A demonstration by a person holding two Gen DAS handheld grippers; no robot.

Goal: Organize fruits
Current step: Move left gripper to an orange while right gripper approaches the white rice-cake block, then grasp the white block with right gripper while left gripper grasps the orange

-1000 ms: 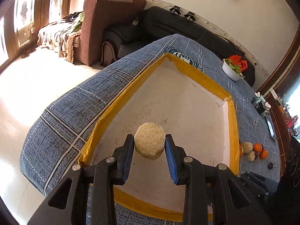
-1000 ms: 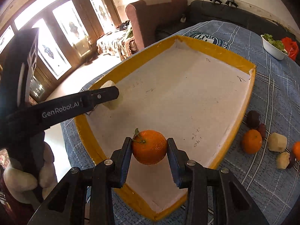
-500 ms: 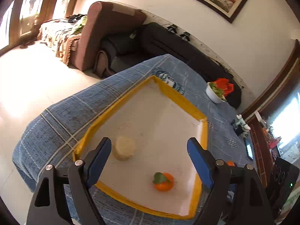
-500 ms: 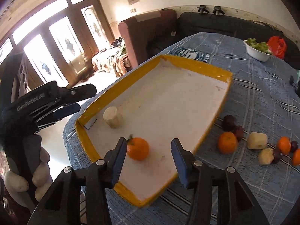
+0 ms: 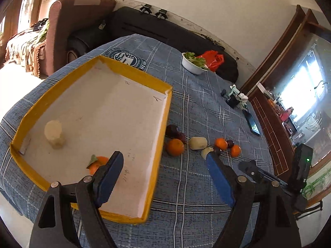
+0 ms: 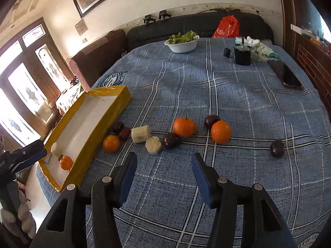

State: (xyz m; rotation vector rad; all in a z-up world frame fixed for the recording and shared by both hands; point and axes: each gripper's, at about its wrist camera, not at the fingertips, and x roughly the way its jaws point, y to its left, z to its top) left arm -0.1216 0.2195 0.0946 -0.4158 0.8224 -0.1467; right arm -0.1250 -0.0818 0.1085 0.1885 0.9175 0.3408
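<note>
Left tool (image 5: 164,158) gapes empty; right tool (image 6: 163,159), just opening, empty.

Yellow-rimmed tray (image 5: 132,74) on blue plaid tablecloth (image 6: 227,86).

The left gripper (image 5: 164,158) hangs over the near right corner of the yellow-rimmed tray (image 5: 163,113), its jaws just closing a little yet wide apart, nothing between them. Inside the tray sit a pale peeled chunk (image 5: 54,132) near its left wall and an orange with a leaf (image 5: 97,163). Loose fruit (image 5: 175,147) lies just right of the tray on the blue checked cloth (image 5: 196,107).
</note>
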